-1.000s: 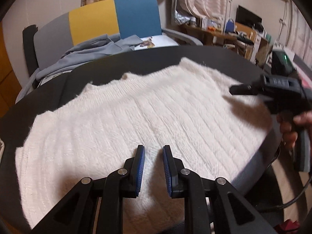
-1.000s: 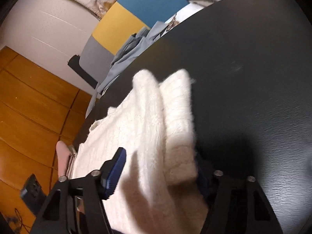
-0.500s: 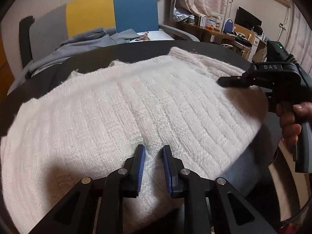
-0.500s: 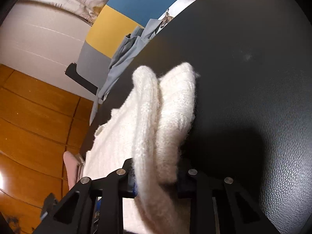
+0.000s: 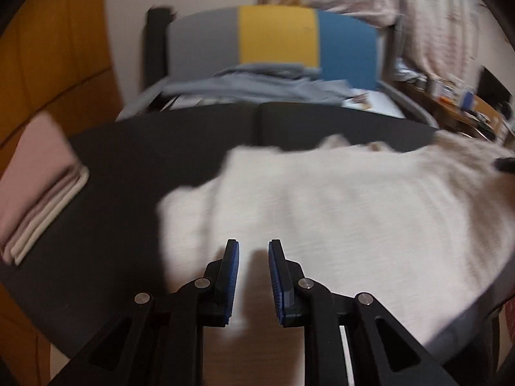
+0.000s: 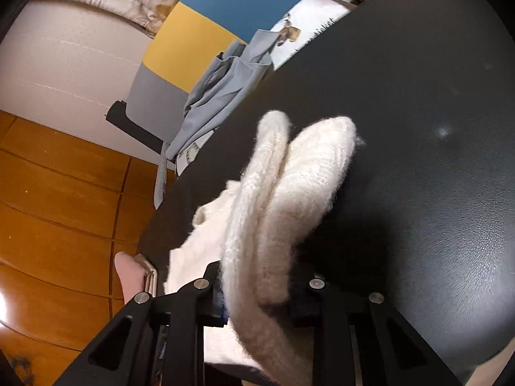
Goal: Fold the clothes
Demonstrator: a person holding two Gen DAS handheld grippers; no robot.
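A white knitted sweater lies spread over the black round table. My left gripper hovers above the sweater's near left corner, its blue pads a little apart with nothing between them. In the right wrist view, my right gripper is shut on a thick doubled fold of the sweater, which hides its pads and is raised off the table. A dark tip of the right gripper shows at the right edge of the left wrist view.
A stack of folded pink and white clothes sits at the table's left edge. Behind the table stands a grey, yellow and blue chair with a grey-blue garment piled on it. Wooden floor lies to the left.
My left gripper has swung left from the sweater's middle to its left corner, bringing the pink stack into view. My right gripper closed on the sweater's fold and lifted it.
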